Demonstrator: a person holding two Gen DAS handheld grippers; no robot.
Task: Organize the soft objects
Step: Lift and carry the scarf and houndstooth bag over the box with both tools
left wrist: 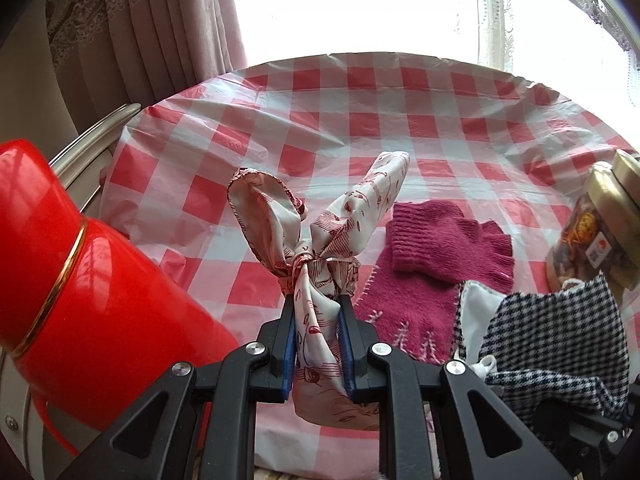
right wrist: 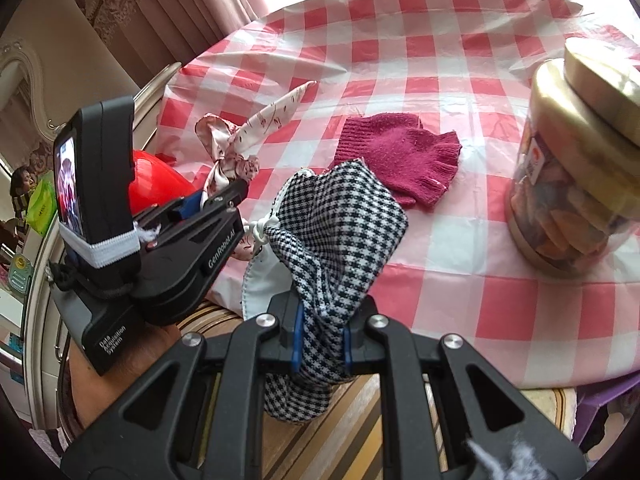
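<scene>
Two soft things were in the grips at once, and that was the main source of risk. The left hand-held gripper (left wrist: 318, 320) was clamped narrowly on the knotted printed scarf (left wrist: 320, 236), its blue pads pinching the tail just below the knot, with the two loose ends standing up toward 11 and 1 o'clock. The right hand-held gripper (right wrist: 322, 334) was closed on a bunched houndstooth cloth (right wrist: 336, 232), which rose from the jaws toward 12 o'clock with a white lining showing at its 9 o'clock edge.

Both grips sat at the near edge of the bench (right wrist: 400, 40), which was covered in a red-and-white checked sheet. In the right wrist view part of the houndstooth cloth hung below the pads over the striped surface beyond the bench edge; a loosened pinch there would likely have dropped it off the bench rather than onto it.

The magenta knitted gloves (left wrist: 440, 248) lay flat at about 1 o'clock of the left gripper, with the houndstooth cloth overlapping their near corner in that view. Dragging either held piece across could have snagged the knit and pulled the pair out of place.

Hard neighbours added hazard: a red flask (left wrist: 80, 280) stood close at 9 o'clock of the left gripper, and a lidded snack jar (right wrist: 576, 168) stood at 2 o'clock of the right. A wide swing with trailing fabric might have caught or tipped either, and the slick plastic cover could have slid or rucked under any pull
</scene>
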